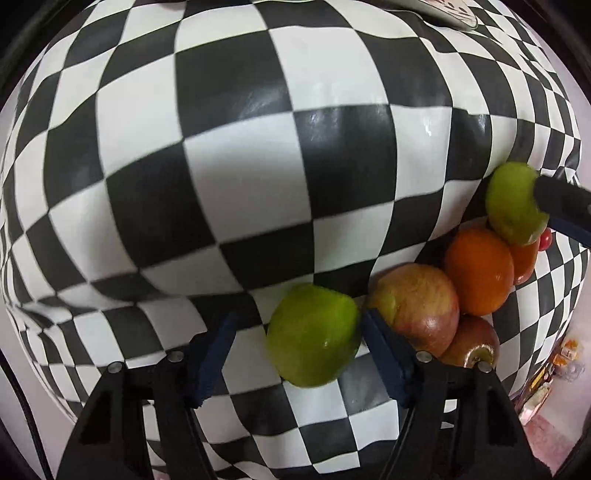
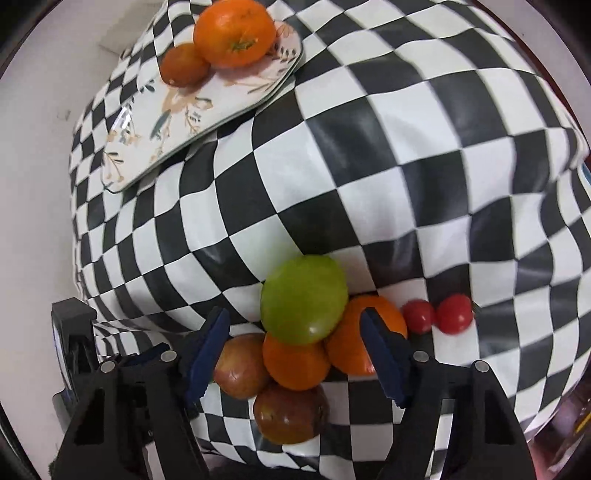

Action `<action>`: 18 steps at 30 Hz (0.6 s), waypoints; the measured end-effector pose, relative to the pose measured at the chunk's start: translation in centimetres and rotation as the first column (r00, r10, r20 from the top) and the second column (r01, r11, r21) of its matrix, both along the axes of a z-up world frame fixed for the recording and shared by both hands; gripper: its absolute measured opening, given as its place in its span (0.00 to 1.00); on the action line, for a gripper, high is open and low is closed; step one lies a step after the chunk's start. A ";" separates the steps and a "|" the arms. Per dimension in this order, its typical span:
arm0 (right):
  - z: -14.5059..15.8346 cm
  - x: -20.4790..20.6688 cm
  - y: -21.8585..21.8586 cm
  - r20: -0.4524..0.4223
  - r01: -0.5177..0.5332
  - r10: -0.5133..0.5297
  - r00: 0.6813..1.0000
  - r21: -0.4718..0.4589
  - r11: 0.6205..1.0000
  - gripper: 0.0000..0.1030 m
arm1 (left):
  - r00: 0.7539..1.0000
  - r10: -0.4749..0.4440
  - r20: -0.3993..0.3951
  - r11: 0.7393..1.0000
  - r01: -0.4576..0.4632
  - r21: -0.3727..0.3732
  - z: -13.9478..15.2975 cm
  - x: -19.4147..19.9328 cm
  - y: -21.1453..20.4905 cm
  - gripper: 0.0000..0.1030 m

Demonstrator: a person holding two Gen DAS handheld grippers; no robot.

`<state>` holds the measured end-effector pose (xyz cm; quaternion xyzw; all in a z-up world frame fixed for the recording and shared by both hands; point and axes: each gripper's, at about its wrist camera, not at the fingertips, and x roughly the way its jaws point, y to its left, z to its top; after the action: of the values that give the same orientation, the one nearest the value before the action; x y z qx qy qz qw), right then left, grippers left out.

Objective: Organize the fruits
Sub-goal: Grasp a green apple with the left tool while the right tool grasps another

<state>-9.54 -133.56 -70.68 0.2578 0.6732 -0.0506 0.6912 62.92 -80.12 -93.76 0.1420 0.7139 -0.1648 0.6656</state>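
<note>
On the black-and-white checked cloth [image 1: 236, 177], a green apple [image 1: 314, 336] lies between the fingers of my left gripper [image 1: 300, 319]. It touches the right pad, and a gap shows at the left pad. Right of it sit two red apples [image 1: 421, 302] and two oranges [image 1: 478, 271]. A second green apple [image 2: 304, 299] rests against the oranges [image 2: 295, 363], between the tips of my right gripper [image 2: 294, 314], with room on both sides. The left wrist view shows one right-gripper finger [image 1: 554, 199] at that apple [image 1: 513, 203].
A flowered rectangular plate [image 2: 229, 107] at the far left corner of the table holds two oranges [image 2: 234, 33]. Two cherry tomatoes [image 2: 454, 314] lie right of the pile. Two red apples [image 2: 290, 413] lie nearest the right gripper. The cloth falls away at the table's edges.
</note>
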 end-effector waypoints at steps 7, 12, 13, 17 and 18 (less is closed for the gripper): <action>-3.3 2.3 1.4 -0.046 -0.056 0.053 0.998 -0.068 0.996 0.60 | 1.000 0.029 -0.007 0.998 -0.029 -0.047 1.0 -1.3 0.7 0.41; -2.5 1.6 1.0 -0.031 -0.072 0.071 0.997 -0.037 0.997 0.59 | 0.997 0.061 -0.047 0.994 -0.065 -0.083 1.0 -2.0 2.2 0.55; -2.5 1.7 0.8 -0.031 -0.065 0.064 0.997 -0.025 0.998 0.60 | 0.993 0.068 -0.097 0.993 -0.077 -0.093 0.0 -2.1 2.3 0.64; -3.4 2.4 0.8 -0.038 -0.045 0.045 0.998 -0.019 0.999 0.60 | 0.982 0.109 -0.153 0.983 -0.129 -0.129 -1.7 -1.8 3.5 0.67; -3.5 2.5 0.9 -0.041 -0.046 0.045 0.998 -0.021 0.999 0.61 | 0.982 0.107 -0.157 0.983 -0.128 -0.130 -1.9 -1.6 3.6 0.67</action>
<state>-7.02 -132.70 -74.21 0.2336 0.6923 -0.0475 0.6811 61.29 -76.53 -95.63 0.0400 0.7557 -0.1848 0.6270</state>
